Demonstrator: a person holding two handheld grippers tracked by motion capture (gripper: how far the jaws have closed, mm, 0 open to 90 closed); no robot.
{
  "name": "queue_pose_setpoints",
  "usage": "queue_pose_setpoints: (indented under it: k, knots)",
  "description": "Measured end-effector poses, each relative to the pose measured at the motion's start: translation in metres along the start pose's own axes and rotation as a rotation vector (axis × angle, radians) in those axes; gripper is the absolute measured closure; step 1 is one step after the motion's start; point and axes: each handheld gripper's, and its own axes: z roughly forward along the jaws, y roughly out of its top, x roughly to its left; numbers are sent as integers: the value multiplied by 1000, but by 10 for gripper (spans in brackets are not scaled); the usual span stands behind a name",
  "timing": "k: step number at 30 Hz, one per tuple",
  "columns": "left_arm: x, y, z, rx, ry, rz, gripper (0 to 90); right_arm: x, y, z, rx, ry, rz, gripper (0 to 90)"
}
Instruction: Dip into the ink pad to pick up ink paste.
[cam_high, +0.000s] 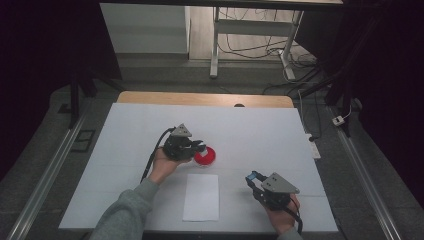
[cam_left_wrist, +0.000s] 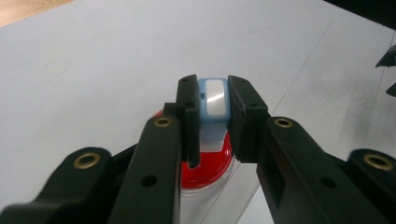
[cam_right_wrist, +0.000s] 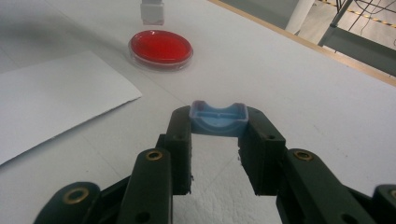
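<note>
Blue stamp body (cam_left_wrist: 212, 109) stands upright, pinched in left gripper (cam_left_wrist: 212, 121) jaws above the red dish (cam_high: 205, 156); right gripper (cam_right_wrist: 218, 128) jaws pinch its blue cap (cam_right_wrist: 218, 119), lying crosswise.

Dish (cam_high: 205, 156) lies on the table (cam_high: 125, 150), just behind the paper sheet (cam_high: 201, 197); left gripper (cam_high: 199, 147) over the dish, right gripper (cam_high: 253, 177) right of the sheet.

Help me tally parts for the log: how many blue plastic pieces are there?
2. One blue piece is clamped in the left gripper over the red dish; the other blue piece is clamped in the right gripper.
</note>
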Motion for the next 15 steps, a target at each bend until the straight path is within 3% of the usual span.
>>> queue_pose_setpoints:
  k: [15]
  knots:
    - [3, -4, 12, 42, 21, 9, 754, -1, -1, 1, 6, 2, 5, 653]
